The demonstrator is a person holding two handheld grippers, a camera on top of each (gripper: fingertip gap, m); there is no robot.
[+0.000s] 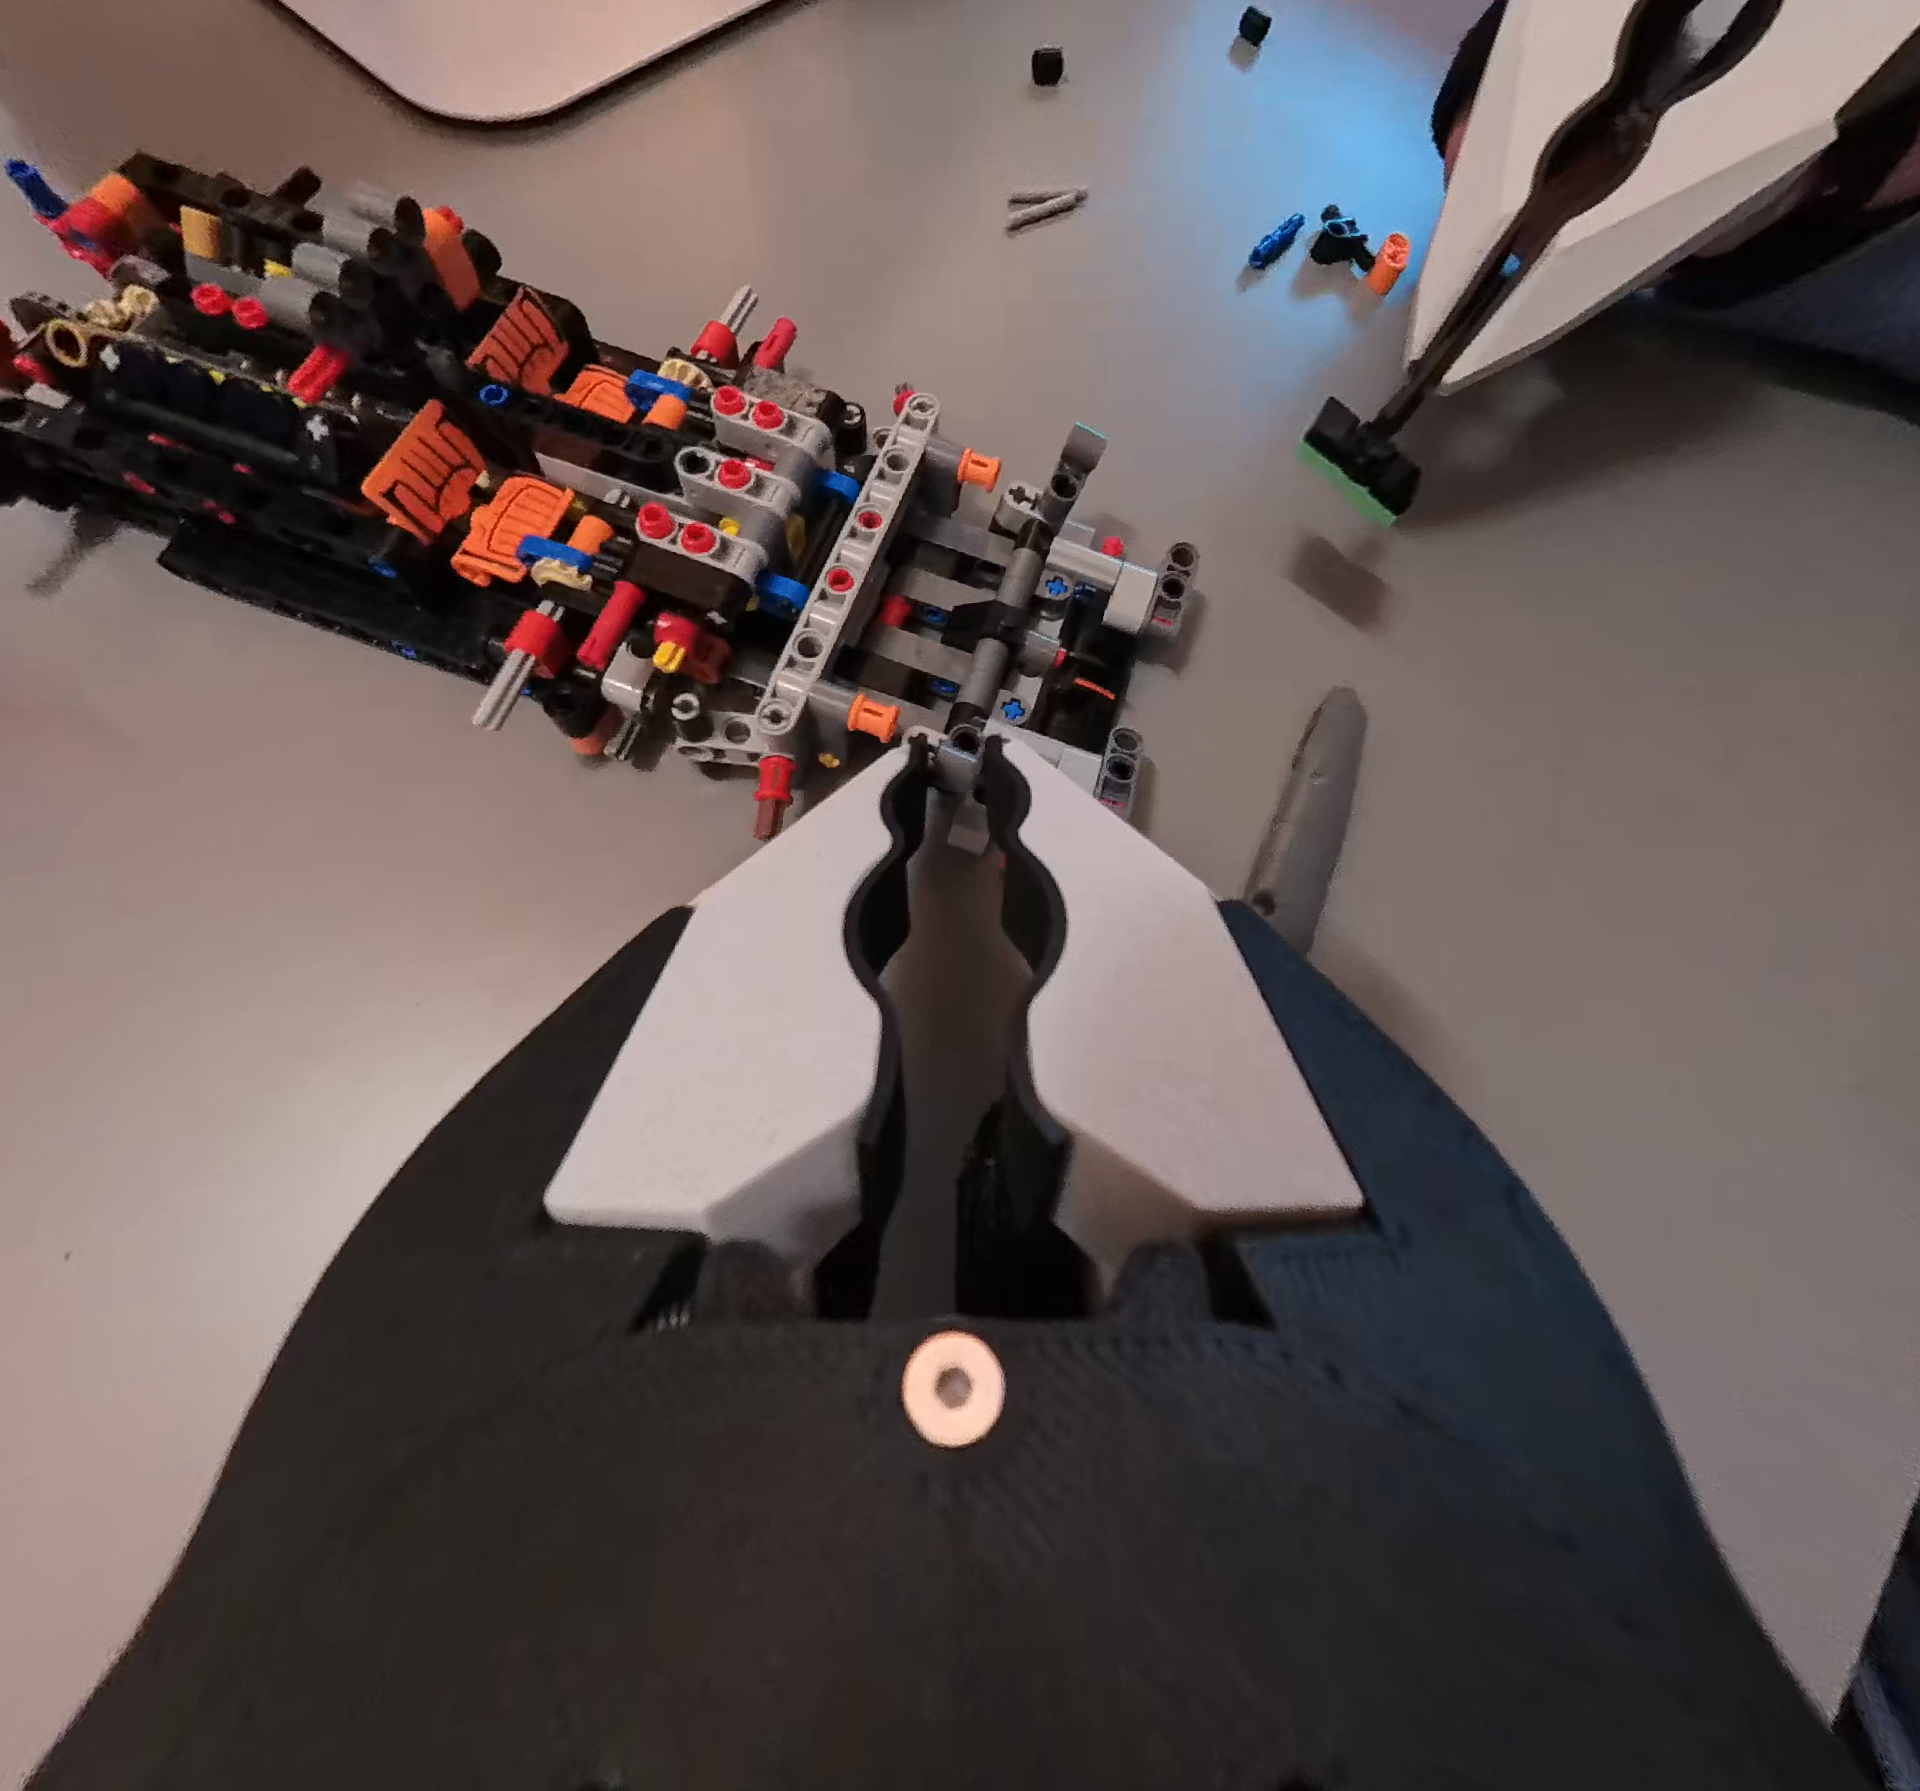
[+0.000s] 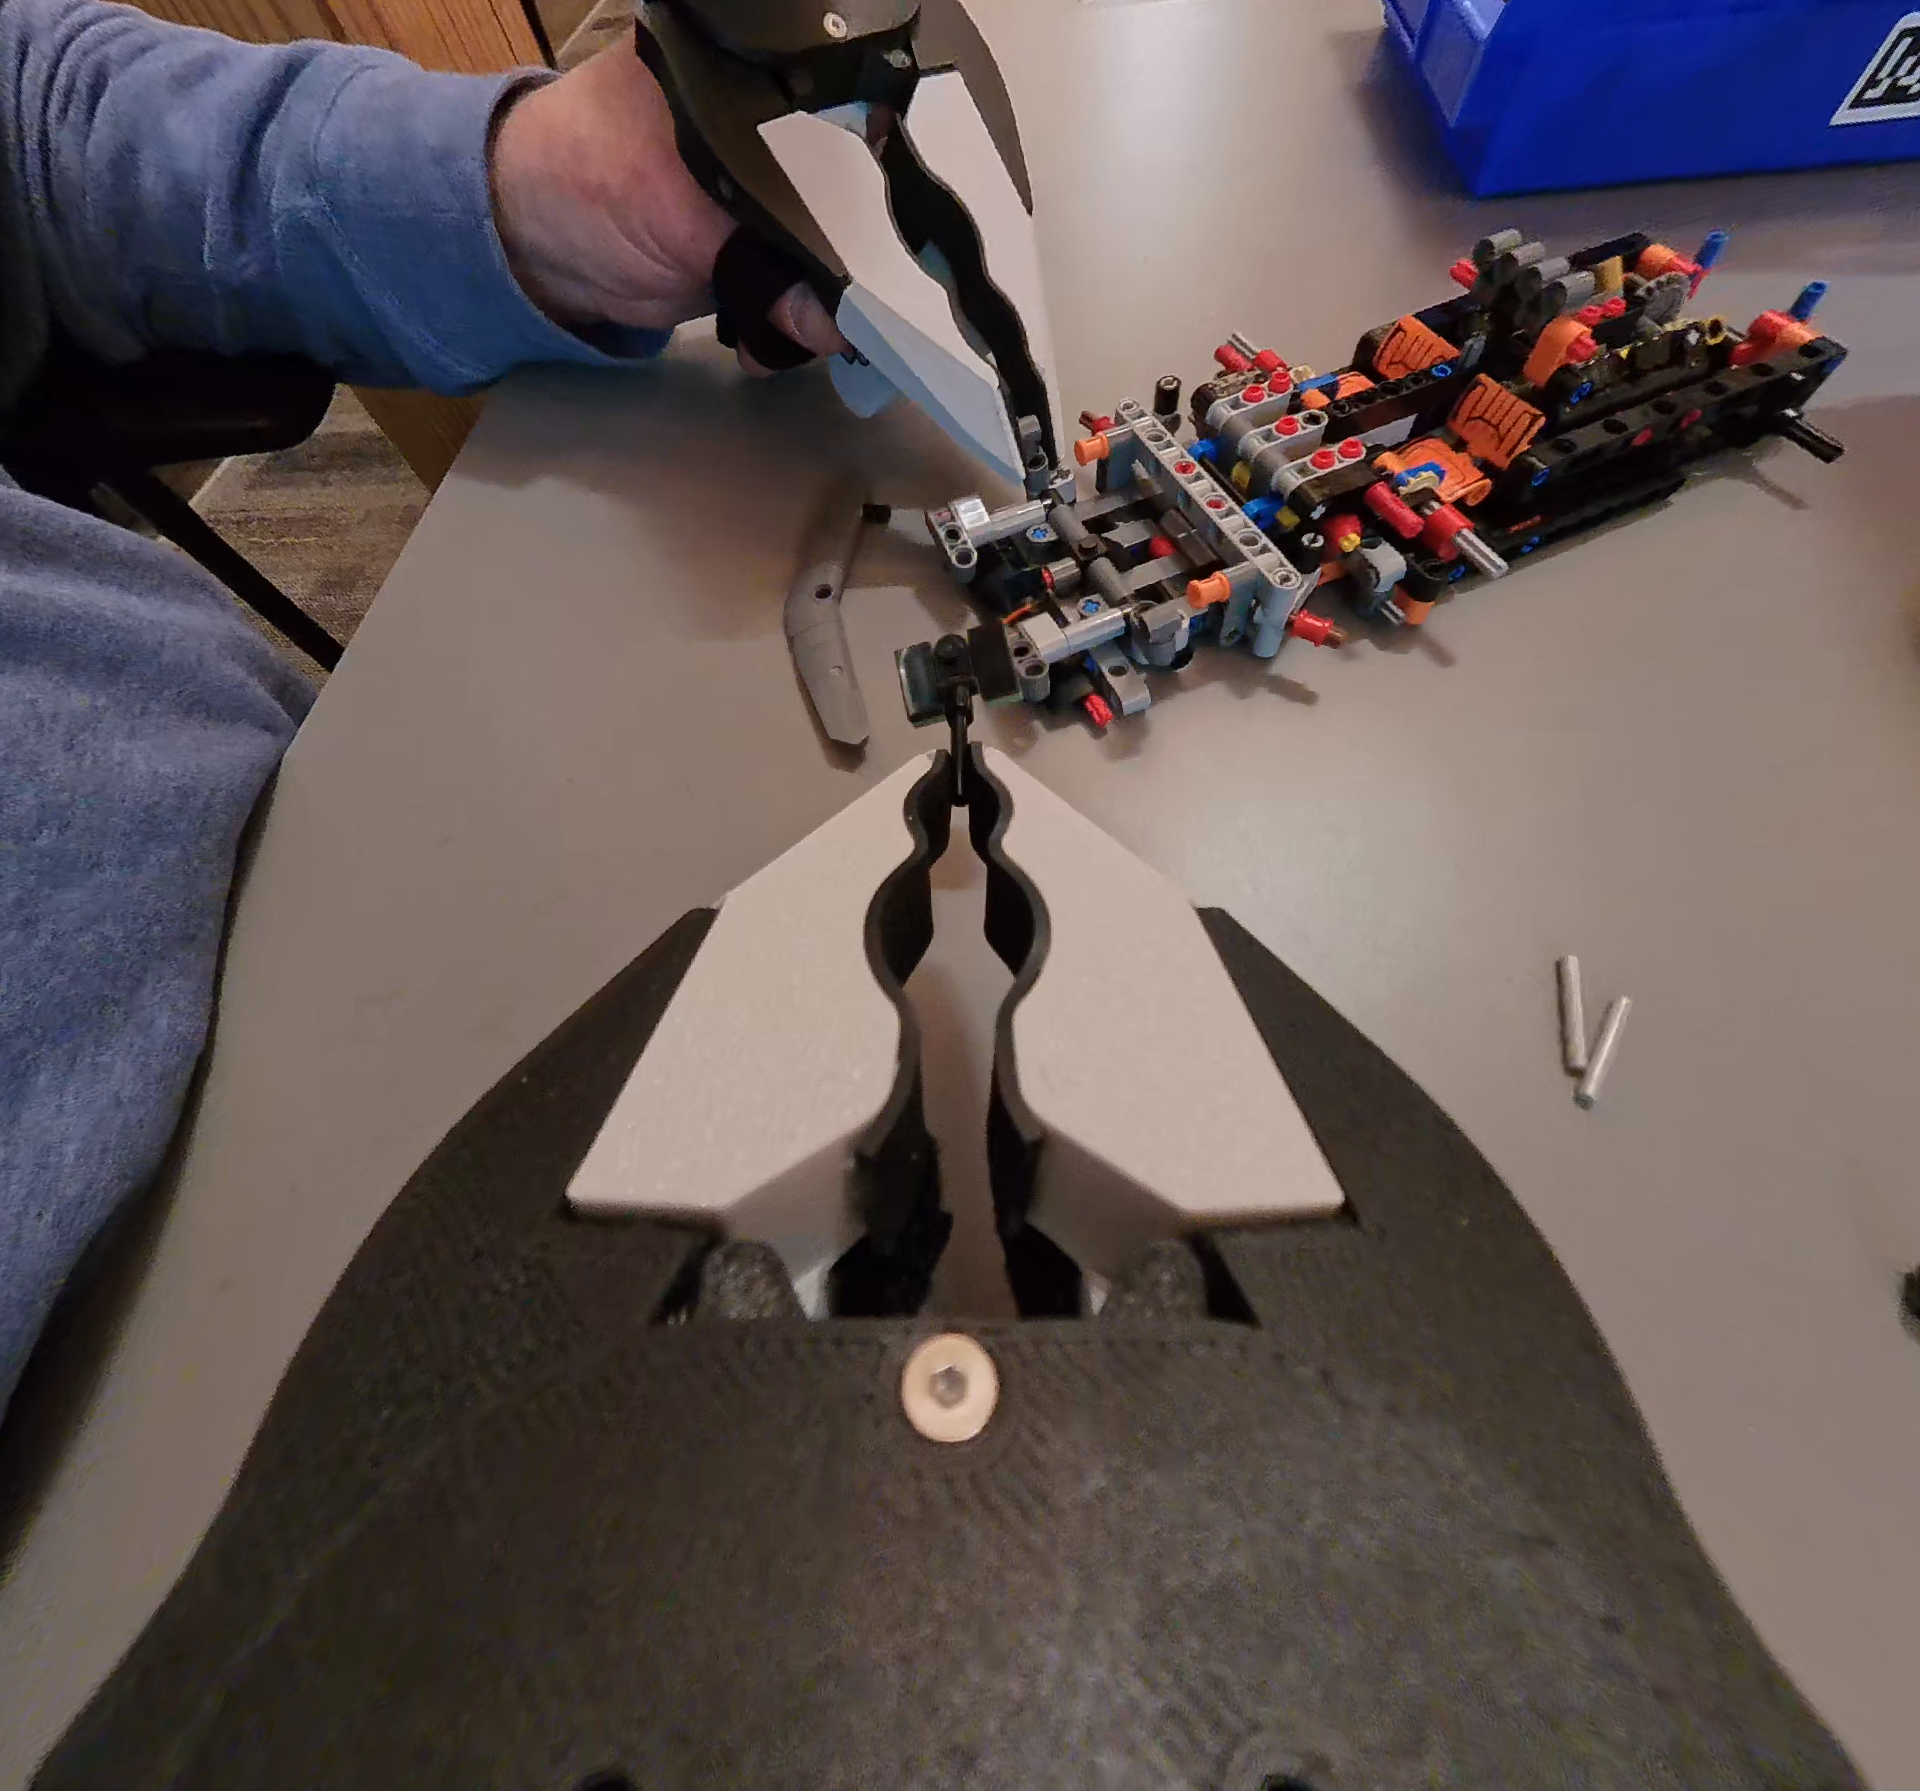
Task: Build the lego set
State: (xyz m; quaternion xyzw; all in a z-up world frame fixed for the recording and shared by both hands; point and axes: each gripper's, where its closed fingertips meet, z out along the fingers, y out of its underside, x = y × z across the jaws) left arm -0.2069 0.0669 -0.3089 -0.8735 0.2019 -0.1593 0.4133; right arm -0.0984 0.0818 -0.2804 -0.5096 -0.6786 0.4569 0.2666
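The long black, grey, orange and red lego model [image 1: 644, 494] lies on the table and also shows in the right wrist view [image 2: 1403, 453]. My left gripper [image 1: 958, 765] is shut on an upright grey connector [image 1: 961, 785] at the model's grey end; it also shows in the right wrist view [image 2: 1034, 453]. My right gripper [image 2: 956, 785] is shut on a thin black pin [image 2: 958, 739] that carries a small black and green piece [image 2: 935, 676]. The piece [image 1: 1356, 468] hangs just above the table, a short gap from the model's end.
A grey curved panel [image 2: 826, 640] lies by the model's end. Two grey axles [image 2: 1590, 1029], small black pieces [image 1: 1047, 66], a blue pin [image 1: 1276, 240] and a black and orange piece [image 1: 1361, 255] lie loose. A blue bin [image 2: 1662, 27] stands behind. A white pad [image 1: 520, 6] lies beyond the model. Left tips to right tips: about 12 centimetres.
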